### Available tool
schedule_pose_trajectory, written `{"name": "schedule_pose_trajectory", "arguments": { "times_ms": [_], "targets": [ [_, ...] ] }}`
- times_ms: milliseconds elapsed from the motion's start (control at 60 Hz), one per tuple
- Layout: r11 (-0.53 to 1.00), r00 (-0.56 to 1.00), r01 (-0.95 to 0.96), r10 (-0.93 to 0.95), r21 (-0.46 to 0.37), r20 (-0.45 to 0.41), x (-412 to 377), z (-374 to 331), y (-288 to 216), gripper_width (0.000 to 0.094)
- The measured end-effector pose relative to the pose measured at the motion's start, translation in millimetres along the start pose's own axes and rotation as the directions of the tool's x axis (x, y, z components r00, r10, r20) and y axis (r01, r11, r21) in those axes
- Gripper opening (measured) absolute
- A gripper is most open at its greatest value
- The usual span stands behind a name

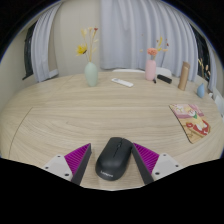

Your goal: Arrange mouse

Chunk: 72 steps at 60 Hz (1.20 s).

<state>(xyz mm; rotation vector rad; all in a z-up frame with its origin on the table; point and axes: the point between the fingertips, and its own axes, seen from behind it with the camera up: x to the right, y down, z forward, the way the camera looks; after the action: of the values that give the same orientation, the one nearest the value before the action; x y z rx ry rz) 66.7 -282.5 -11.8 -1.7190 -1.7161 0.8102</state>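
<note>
Mouse (113,158) between spread tool (113,166) fingers on pale wooden table (70,115), curtains (118,30) beyond.

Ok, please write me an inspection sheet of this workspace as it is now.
Surface: light wooden table, round-edged.
Job's things: black mouse on the table, between the fingers.
Clutter: green vase, pink vase, white remote-like item, book, wooden cylinder.
Grippers: gripper around the mouse; contact cannot be judged.
Cables: nothing seen.
Surroundings: curtains behind the table.
</note>
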Motion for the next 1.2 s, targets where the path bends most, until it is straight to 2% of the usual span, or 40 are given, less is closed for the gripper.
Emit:
{"name": "schedule_pose_trajectory", "arguments": {
  "times_ms": [100, 150, 250, 367, 483, 717, 900, 1017, 1133, 1200],
  "targets": [
    [1.0, 1.0, 0.007, -0.007, 0.003, 0.011, -7, 5, -5, 0.0836],
    [1.0, 1.0, 0.019, -0.019, 0.004, 0.007, -7, 7, -5, 0.077],
    [0.999, 0.999, 0.033, -0.033, 0.012, -0.006, -3, 8, -6, 0.0574],
    [0.998, 0.998, 0.054, -0.054, 0.017, -0.012, -4, 8, -5, 0.0526],
    [0.998, 0.998, 0.059, -0.059, 0.02, -0.014, -5, 7, -7, 0.041],
    [0.997, 0.997, 0.072, -0.072, 0.016, 0.023, -7, -4, -11, 0.0383],
    [0.993, 0.995, 0.078, -0.083, 0.084, 0.057, 18, -45, -68, 0.0381],
    [0.99, 0.998, 0.049, -0.053, 0.133, 0.028, 78, -59, -122, 0.0383],
    [0.983, 0.998, 0.035, -0.025, 0.18, -0.055, 167, -56, -168, 0.0381],
    [0.982, 0.996, 0.025, -0.008, 0.187, -0.093, 216, -46, -178, 0.038]
  ]
}}
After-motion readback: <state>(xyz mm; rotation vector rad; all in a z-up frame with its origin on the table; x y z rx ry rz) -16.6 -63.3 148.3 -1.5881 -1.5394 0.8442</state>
